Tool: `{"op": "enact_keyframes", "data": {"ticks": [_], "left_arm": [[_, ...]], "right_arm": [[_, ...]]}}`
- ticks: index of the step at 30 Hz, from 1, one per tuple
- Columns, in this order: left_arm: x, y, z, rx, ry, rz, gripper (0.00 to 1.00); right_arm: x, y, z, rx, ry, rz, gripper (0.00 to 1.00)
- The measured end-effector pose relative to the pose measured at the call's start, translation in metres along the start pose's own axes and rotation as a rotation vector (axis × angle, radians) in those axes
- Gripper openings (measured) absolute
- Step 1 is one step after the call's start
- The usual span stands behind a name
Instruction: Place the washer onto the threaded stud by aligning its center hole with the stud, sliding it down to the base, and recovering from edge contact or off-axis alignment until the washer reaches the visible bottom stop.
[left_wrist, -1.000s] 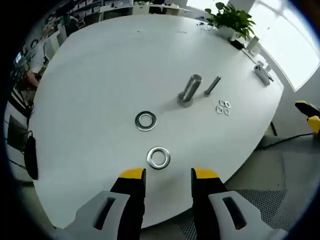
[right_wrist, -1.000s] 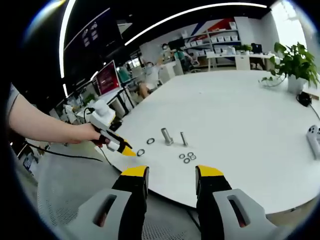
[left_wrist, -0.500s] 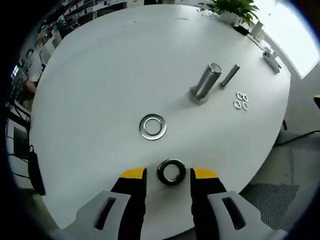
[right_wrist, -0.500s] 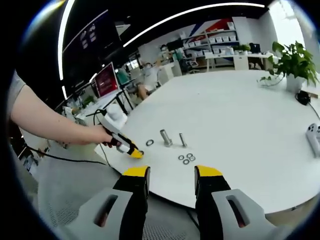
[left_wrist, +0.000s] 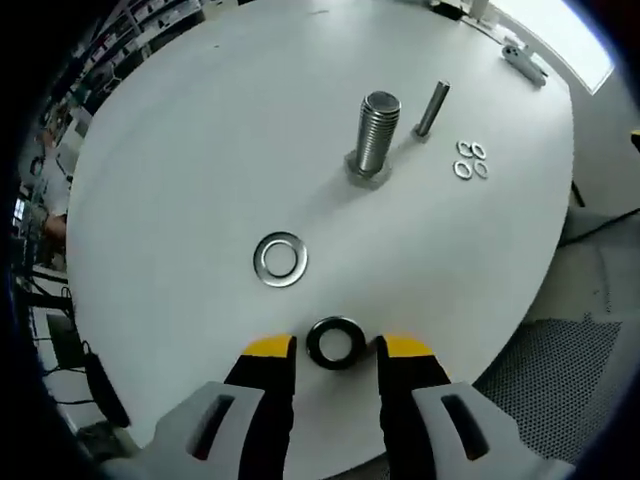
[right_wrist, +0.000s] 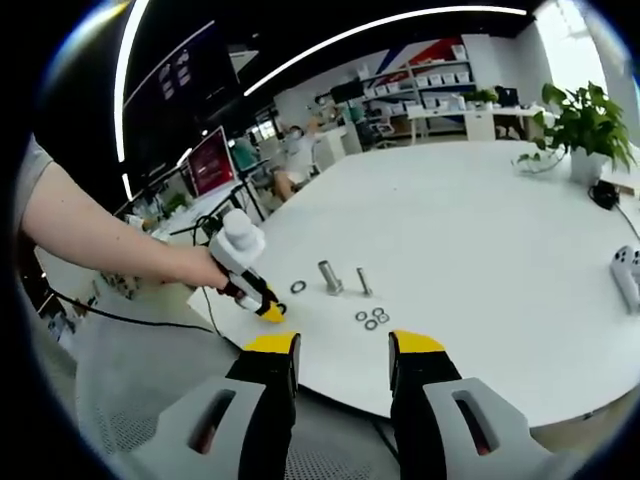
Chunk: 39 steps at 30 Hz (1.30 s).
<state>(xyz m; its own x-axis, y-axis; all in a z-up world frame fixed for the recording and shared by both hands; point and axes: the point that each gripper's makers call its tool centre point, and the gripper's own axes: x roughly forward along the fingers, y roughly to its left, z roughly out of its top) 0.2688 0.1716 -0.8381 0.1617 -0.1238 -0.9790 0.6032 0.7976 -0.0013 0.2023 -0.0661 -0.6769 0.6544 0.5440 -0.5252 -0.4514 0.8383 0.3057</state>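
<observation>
I had the left gripper (left_wrist: 335, 348) spread open around the washer (left_wrist: 335, 342) lying flat near the stud (left_wrist: 375, 135), the right gripper (right_wrist: 343, 345) open and idle; closing on it seemed next.

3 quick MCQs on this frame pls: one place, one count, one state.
1. Where is the near washer?
A. between the left tool jaws
B. on the stud
C. beside the plant

2. How many small washers lie right of the thin bolt?
A. one
B. three
C. six

3. The threaded stud is:
A. lying flat
B. upright, bare
C. held by the right tool

Answers: 1 A, it sits between the yellow tips. 2 B, three rings cluster there. 3 B, it stands on its hex base, nothing on it.
</observation>
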Motion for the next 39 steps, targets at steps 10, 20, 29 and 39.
{"op": "enact_keyframes", "data": {"ticks": [10,20,29,39], "left_arm": [[0.0007,-0.0002,-0.0022,0.006,0.051,0.0,0.31],[0.0015,-0.001,-0.0014,-0.008,0.025,-0.003,0.2],[0.0019,0.0014,-0.0019,-0.021,0.028,-0.002,0.19],[-0.0009,-0.001,-0.0026,0.064,0.089,-0.014,0.18]], "right_arm": [[-0.0002,-0.0002,0.0003,0.006,-0.004,-0.004,0.37],[0.0001,0.0,0.0006,0.003,-0.005,-0.003,0.37],[-0.0003,-0.0007,0.0,0.002,-0.004,-0.007,0.37],[-0.0007,-0.0008,0.0,0.003,-0.006,-0.01,0.37]]}}
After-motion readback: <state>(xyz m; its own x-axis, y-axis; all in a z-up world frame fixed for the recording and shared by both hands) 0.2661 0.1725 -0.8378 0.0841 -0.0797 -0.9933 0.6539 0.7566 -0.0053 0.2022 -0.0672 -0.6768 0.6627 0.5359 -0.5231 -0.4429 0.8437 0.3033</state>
